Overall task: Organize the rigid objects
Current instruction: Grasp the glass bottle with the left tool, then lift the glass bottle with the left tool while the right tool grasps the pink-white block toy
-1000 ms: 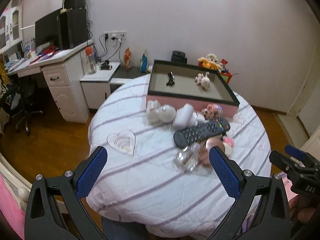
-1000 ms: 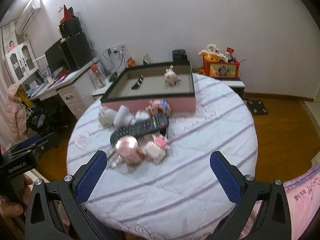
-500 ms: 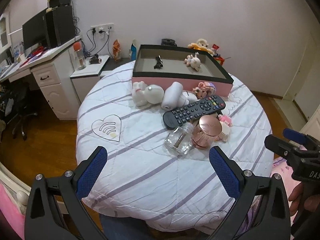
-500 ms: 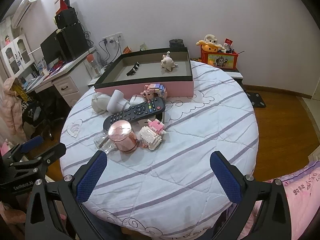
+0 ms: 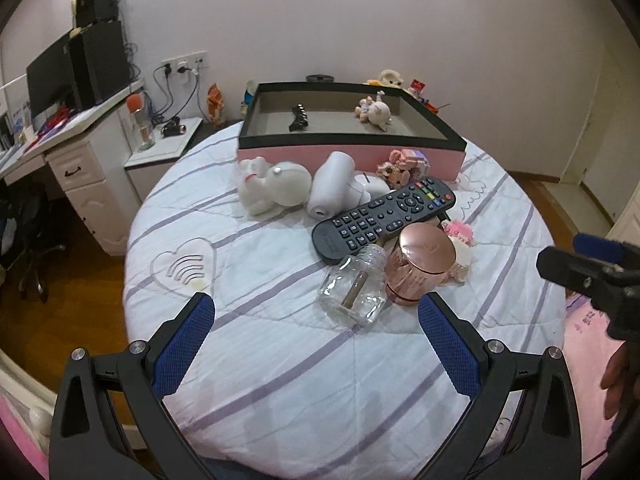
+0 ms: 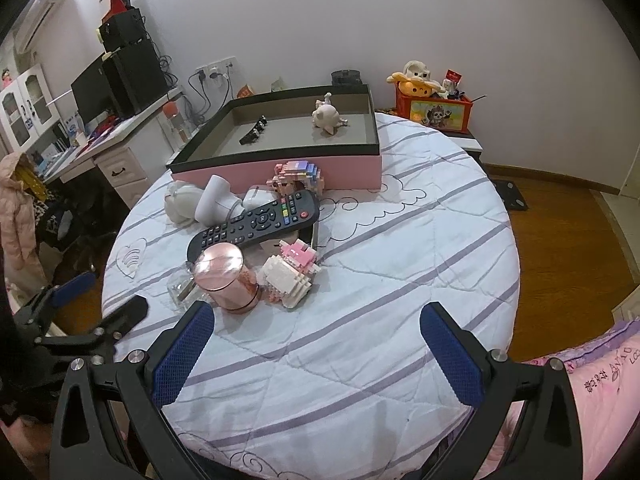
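A pile lies mid-table: a black remote (image 5: 384, 218) (image 6: 256, 222), a rose-gold lidded jar (image 5: 418, 268) (image 6: 228, 278), a clear glass bottle (image 5: 354, 290), white plush toys (image 5: 276, 190), a white cylinder (image 5: 330, 186) and pink block figures (image 6: 294, 268) (image 5: 404, 162). Behind stands a pink box (image 5: 348, 152) (image 6: 280, 170) with a black rim, holding a black clip (image 5: 299, 117) and a small pig figure (image 6: 328, 116). My left gripper (image 5: 316, 338) is open, just short of the bottle. Also open, my right gripper (image 6: 316, 340) hovers over bare cloth right of the jar.
The round table wears a white quilt with purple stripes (image 6: 400, 280). A white desk with a monitor (image 5: 52, 80) stands at the left, a low cabinet (image 5: 164, 152) beside it, a red toy box (image 6: 434, 110) behind. Wooden floor (image 6: 560, 232) surrounds the table.
Both grippers have moved in closer to the table and lower, so the pile looks bigger and nearer. Their jaws stay equally wide. Nothing on the table has moved.
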A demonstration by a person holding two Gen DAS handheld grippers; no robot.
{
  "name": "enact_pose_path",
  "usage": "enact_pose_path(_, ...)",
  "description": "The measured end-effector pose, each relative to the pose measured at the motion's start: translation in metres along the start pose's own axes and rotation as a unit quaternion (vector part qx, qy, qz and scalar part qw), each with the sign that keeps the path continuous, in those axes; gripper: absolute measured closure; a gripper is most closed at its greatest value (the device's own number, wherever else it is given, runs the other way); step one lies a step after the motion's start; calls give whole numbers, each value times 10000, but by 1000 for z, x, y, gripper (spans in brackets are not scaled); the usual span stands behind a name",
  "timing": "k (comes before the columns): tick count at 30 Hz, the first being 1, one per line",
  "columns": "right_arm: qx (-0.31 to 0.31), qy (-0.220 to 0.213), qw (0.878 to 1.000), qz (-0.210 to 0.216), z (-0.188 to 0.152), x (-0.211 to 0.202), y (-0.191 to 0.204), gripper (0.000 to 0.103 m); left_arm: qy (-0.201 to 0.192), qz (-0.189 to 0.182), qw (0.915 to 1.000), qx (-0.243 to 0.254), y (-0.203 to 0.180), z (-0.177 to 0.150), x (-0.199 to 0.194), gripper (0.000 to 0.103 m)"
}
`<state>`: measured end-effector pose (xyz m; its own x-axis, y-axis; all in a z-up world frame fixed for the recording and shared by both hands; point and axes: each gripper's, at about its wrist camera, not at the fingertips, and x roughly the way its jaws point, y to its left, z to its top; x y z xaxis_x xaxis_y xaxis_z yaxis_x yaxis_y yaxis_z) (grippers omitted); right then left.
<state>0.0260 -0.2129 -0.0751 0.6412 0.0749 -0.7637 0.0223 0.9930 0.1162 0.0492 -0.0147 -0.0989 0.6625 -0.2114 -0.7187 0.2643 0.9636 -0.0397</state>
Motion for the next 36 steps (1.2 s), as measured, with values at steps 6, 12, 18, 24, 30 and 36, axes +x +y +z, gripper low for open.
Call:
enact_pose_path(6,50,152,9998,-80,2,19,-5,0,-58,-19,9994,342,-12,-4,30,0)
enact_pose_path(12,80,275,9995,-121,1,30,-10,0,76,12,9991,410,-10,-3,56,0)
enact_pose_path(18,117,359,9992,-153,3,39,-13,0,279,-86,9989,375,-4,0,74,1)
enact_pose_path(24,86,393,9991,-140,4,45,-10,0,474,-211,9972,536,-10,4,83,12)
enact_pose_path(30,74,446,9989,-143,3,49,-8,0,465,-365,9968,544,-11,8,82,32)
enact_pose_path(36,105,461,9987,-183,2,49,-10,0,468,-634,9962,376,-8,11,82,50)
